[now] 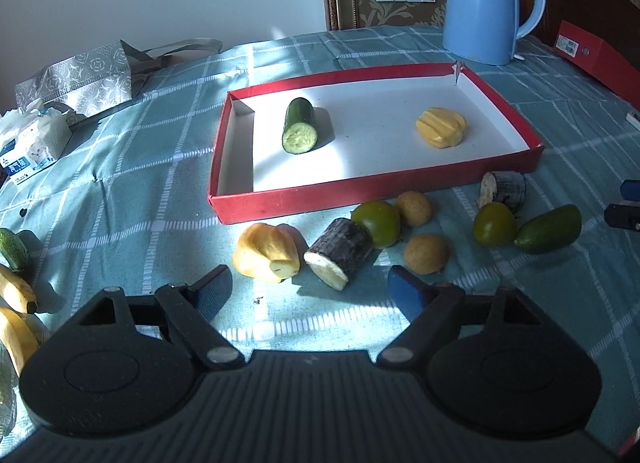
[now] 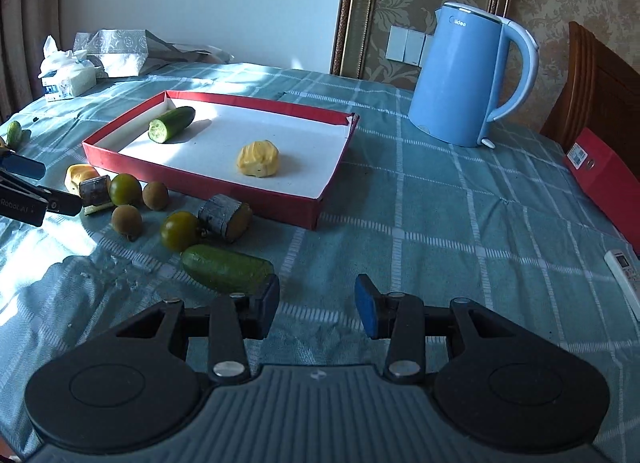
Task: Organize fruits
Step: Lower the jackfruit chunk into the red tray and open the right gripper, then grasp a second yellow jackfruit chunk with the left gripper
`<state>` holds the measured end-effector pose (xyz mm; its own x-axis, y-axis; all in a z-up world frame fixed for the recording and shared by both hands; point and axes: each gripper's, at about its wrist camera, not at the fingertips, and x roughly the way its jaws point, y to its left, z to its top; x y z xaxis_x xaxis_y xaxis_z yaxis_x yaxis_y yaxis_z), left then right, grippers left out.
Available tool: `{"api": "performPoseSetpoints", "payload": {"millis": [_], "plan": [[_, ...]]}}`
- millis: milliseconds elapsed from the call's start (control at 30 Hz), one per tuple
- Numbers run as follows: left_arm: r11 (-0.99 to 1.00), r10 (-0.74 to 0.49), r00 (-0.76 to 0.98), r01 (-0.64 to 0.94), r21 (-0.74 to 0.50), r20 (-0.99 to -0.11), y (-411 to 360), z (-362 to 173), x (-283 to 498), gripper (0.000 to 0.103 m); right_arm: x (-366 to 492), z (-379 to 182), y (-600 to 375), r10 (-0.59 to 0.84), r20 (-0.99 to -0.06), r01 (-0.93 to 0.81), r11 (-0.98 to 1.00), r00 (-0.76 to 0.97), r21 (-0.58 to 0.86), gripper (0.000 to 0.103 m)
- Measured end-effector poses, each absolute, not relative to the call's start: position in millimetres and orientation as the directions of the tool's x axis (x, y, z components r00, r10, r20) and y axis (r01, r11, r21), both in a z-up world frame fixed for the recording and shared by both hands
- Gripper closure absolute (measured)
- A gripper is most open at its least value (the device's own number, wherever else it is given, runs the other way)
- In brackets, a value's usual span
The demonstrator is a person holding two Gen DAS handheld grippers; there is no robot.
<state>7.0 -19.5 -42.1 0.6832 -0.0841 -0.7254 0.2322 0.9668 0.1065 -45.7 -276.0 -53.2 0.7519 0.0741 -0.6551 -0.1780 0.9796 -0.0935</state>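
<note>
Only a cucumber half and a yellow piece lie in the red tray; the other fruit waits on the surface, with the left gripper wide apart and the right gripper partly apart, both jaws empty.

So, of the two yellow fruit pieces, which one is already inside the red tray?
The ridged yellow fruit piece lying in the red cardboard tray; the other yellow piece lies on the tablecloth outside.

"Midea" on blue kettle, "RoboLAI" – partly cut off – on left gripper
</note>
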Motion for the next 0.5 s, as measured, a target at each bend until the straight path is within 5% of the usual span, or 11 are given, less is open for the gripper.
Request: {"api": "performPoseSetpoints", "payload": {"millis": [500], "plan": [[0.951, -0.15, 0.678, 0.298, 0.083, -0.72, -23.1, -45.0, -9.1, 0.019, -51.8, -50.7, -253.6, 0.16, -0.658, -0.311, 0.943, 0.736, -0.119, 0.063]]}}
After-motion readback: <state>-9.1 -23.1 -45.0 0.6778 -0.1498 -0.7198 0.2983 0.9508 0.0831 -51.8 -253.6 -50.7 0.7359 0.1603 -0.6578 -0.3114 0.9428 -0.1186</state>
